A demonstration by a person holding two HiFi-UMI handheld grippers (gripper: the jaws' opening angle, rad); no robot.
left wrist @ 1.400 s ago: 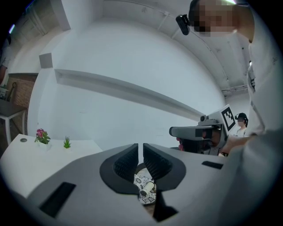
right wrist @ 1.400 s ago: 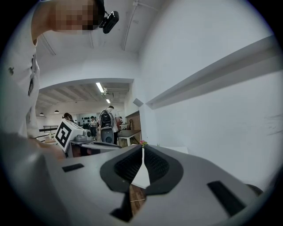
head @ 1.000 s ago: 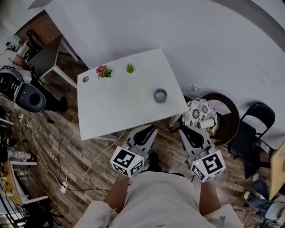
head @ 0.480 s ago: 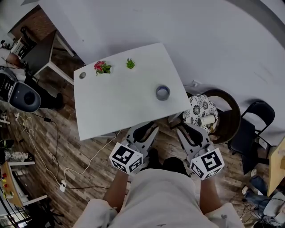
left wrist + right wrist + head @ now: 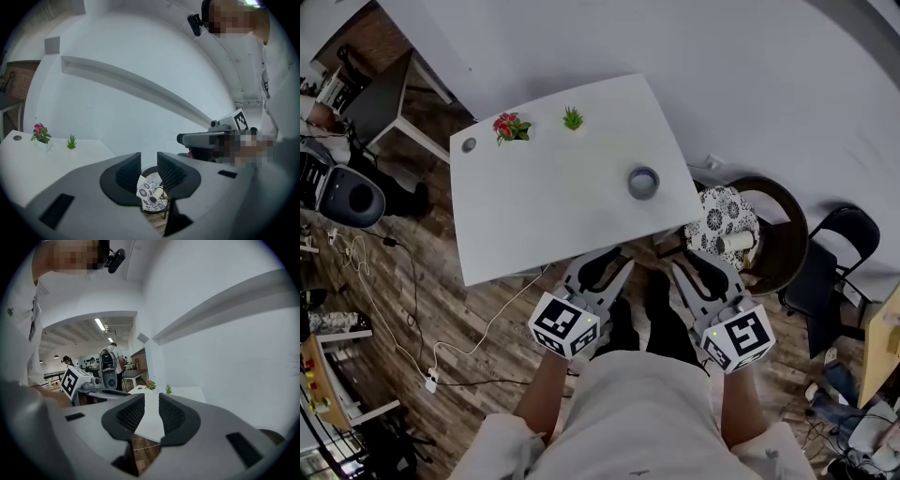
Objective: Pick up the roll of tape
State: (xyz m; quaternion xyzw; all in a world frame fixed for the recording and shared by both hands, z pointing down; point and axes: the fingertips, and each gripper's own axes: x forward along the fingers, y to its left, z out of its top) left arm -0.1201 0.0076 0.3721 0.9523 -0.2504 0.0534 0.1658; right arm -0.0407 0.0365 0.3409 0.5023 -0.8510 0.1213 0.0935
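Roll of tape (image 5: 643,182), grey ring, lying flat on white table (image 5: 553,206)

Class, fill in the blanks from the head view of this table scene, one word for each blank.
1. The roll of tape lies on the ____ half of the white table.
2. The plant with red flowers stands to the ____ of the green plant.
3. The number of small plants on the table is ____.

Missing words: right; left; two
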